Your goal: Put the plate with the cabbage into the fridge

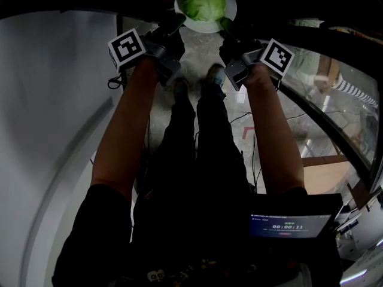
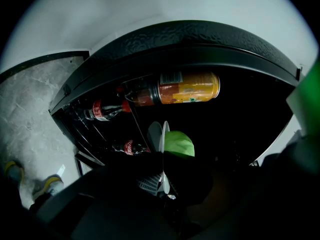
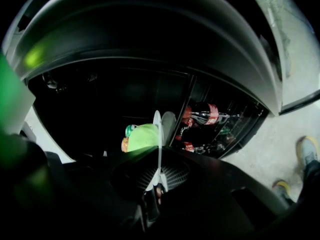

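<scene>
Each pair of jaws is clamped on an opposite edge of the plate (image 1: pixel 204 27), left gripper (image 2: pixel 162 176) and right gripper (image 3: pixel 157 176). The plate is carried between them at the open fridge (image 2: pixel 200 39). Best push both grippers in together, level, so the cabbage (image 1: pixel 203 3) cannot roll, keeping clear of the door bottles (image 2: pixel 102 109). The plate is white and round, and the cabbage is pale green and sits centred.

Glossy white plate (image 1: pixel 206 24), leafy matt cabbage (image 1: pixel 204 2), textured matt black fridge (image 2: pixel 200 39), speckled stone-like floor (image 2: pixel 35 104)
</scene>
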`<state>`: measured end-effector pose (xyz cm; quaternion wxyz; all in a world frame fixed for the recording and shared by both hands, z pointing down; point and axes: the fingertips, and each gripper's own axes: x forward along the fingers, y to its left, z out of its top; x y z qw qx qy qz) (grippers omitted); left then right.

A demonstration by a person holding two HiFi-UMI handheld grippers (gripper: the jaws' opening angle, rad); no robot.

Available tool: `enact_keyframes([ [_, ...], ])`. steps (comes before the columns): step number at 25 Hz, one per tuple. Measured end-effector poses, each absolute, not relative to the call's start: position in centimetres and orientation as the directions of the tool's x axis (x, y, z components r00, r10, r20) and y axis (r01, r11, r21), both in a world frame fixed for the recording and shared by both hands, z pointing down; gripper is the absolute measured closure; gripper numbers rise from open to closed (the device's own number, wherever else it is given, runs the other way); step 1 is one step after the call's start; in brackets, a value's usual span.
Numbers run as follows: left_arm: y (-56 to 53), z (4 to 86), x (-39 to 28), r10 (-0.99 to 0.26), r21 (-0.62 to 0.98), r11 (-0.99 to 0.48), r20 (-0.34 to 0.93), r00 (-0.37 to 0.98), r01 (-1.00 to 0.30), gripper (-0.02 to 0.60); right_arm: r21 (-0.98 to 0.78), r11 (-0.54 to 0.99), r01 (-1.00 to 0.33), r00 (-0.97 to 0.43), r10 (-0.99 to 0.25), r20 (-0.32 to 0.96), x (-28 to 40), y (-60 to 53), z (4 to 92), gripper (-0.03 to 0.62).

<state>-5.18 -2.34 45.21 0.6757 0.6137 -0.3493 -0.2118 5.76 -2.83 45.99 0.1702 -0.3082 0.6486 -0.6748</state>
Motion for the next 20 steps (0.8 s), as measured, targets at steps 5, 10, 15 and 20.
enact_keyframes([
  [5, -2.15, 45.93, -5.57, -0.710, 0.970, 0.161, 0.242, 0.661, -0.183, 0.572, -0.978, -0.106, -0.178, -0.744, -0.636, 0.204, 5.83, -2.83, 46.22, 0.574],
  [10, -2.21, 45.76, -5.51, -0.705, 0.963, 0.162, 0.264, 0.658, -0.214, 0.571, -0.977, -0.096, -0.191, -0.740, -0.640, 0.208, 5.88, -2.89, 46.10, 0.574],
  [15, -2.05, 45.87, -5.56, -0.705, 0.958, 0.170, 0.281, 0.652, -0.229, 0.571, -0.977, -0.097, -0.189, -0.741, -0.639, 0.207, 5.91, -2.72, 46.20, 0.574],
  [20, -1.93, 45.75, -5.77, -0.715, 0.960, 0.162, 0.273, 0.644, -0.228, 0.571, -0.979, -0.091, -0.185, -0.743, -0.638, 0.200, 5.92, -2.56, 46.17, 0.574],
])
